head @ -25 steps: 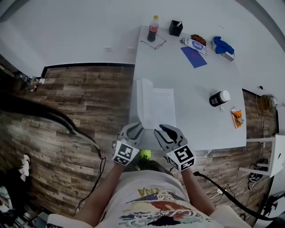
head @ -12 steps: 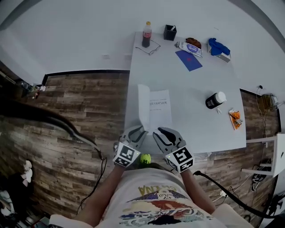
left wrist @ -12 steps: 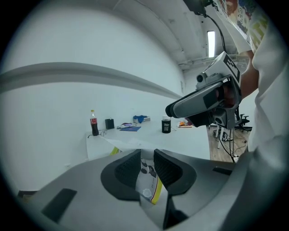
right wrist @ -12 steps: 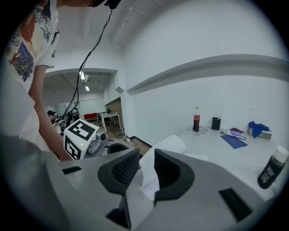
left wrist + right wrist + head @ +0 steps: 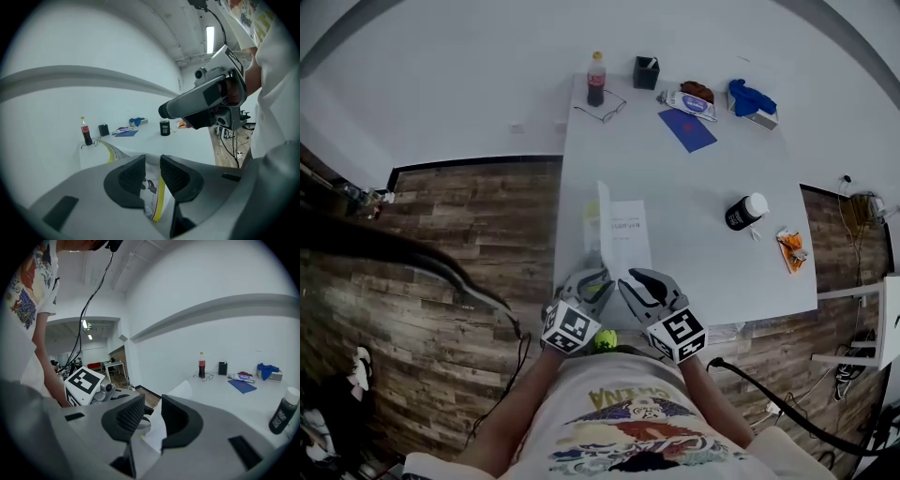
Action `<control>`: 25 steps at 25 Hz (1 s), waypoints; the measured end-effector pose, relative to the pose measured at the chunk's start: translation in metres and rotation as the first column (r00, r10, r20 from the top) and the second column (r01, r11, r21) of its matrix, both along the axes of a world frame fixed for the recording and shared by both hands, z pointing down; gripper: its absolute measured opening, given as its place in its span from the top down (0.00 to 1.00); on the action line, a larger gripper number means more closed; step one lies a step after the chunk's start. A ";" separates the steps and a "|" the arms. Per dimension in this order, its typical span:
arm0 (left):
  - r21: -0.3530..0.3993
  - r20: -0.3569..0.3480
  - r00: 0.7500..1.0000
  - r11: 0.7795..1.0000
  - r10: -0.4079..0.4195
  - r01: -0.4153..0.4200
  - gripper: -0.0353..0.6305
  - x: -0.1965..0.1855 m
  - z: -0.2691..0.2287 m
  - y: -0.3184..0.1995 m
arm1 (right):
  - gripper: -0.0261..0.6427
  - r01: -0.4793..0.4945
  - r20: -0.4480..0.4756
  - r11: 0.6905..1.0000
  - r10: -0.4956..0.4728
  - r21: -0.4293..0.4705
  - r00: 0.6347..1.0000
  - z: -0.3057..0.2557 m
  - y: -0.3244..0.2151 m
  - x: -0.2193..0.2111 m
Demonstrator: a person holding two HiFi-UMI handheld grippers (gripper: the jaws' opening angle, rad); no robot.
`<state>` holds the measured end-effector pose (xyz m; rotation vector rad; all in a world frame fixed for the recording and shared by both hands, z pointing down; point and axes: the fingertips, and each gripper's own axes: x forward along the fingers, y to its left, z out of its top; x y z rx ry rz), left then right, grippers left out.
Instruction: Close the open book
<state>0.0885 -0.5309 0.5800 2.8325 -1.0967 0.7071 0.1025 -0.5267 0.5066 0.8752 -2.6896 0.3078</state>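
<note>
The open book [image 5: 630,239] lies on the white table [image 5: 703,281] near its front edge. Its left leaf [image 5: 603,220], white with a yellow-edged cover, stands almost upright. My left gripper [image 5: 592,279] holds that leaf at its near corner. In the left gripper view the printed page and yellow edge [image 5: 160,197] sit between the pads of the left gripper [image 5: 153,164], whose jaws are opening. My right gripper [image 5: 630,281] hovers at the book's near edge beside the left one. In the right gripper view the raised leaf [image 5: 177,397] shows in the gap of the right gripper [image 5: 153,408], unpressed.
At the table's far end stand a cola bottle [image 5: 596,79], glasses [image 5: 600,110], a black cup [image 5: 646,72], a blue notebook [image 5: 686,129] and a blue cloth [image 5: 750,97]. A black jar with a white lid [image 5: 741,212] and an orange wrapper [image 5: 790,248] lie to the right. Wooden floor [image 5: 469,216] borders the left.
The book's left leaf has swung up from lying flat to nearly upright. My left gripper moved right with it. The right gripper stayed close by the near edge.
</note>
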 end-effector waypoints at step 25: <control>-0.002 -0.191 0.975 0.994 -0.110 0.111 0.71 -0.047 -0.043 -0.016 | 0.89 0.060 -0.010 0.998 -0.060 0.036 0.998 -0.009 -0.017 -0.032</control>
